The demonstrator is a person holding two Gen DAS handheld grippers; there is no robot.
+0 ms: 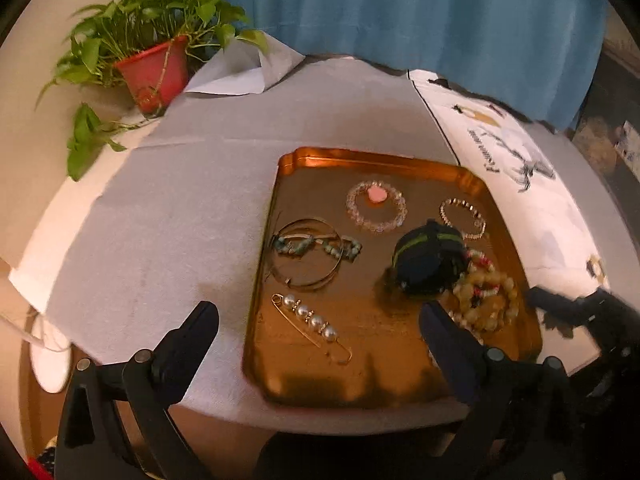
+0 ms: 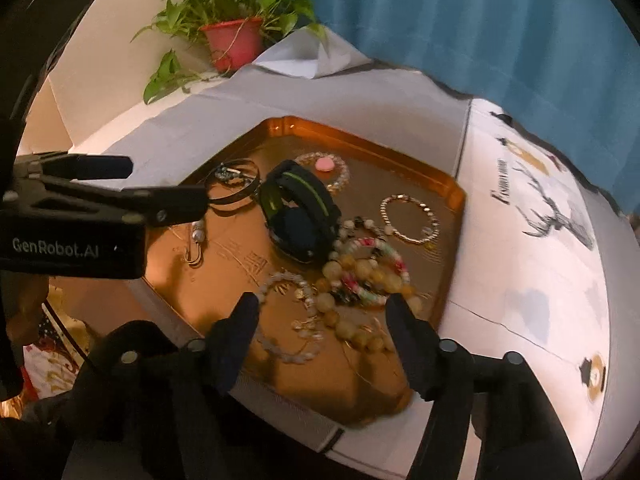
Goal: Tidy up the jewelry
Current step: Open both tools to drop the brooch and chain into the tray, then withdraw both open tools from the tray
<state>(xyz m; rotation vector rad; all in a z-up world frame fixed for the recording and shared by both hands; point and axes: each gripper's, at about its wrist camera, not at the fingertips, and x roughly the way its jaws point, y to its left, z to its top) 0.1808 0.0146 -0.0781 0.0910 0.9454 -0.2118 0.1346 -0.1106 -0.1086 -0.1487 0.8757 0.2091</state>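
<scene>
Amber bead bracelets (image 2: pixel 360 280) lie seemingly just beyond the right tool (image 2: pixel 324 312); jaws wide, empty.

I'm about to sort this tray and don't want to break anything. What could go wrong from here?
The beaded bracelets lie heaped and overlapping beside the dark band; lifting one may drag others along. The pearl pin lies flat on the tray, so open fingers could slip off it. The right gripper is open above the heap.

Right gripper (image 2: pixel 322 310) wide open, jaws over near edge of gold tray (image 2: pixel 448 196). Pile of bead bracelets (image 2: pixel 360 276) between jaws. Dark pouch (image 2: pixel 298 210) in tray middle. Left gripper (image 2: pixel 132 186) reaches in from left. Red plant pot (image 2: pixel 234 42) behind.
</scene>
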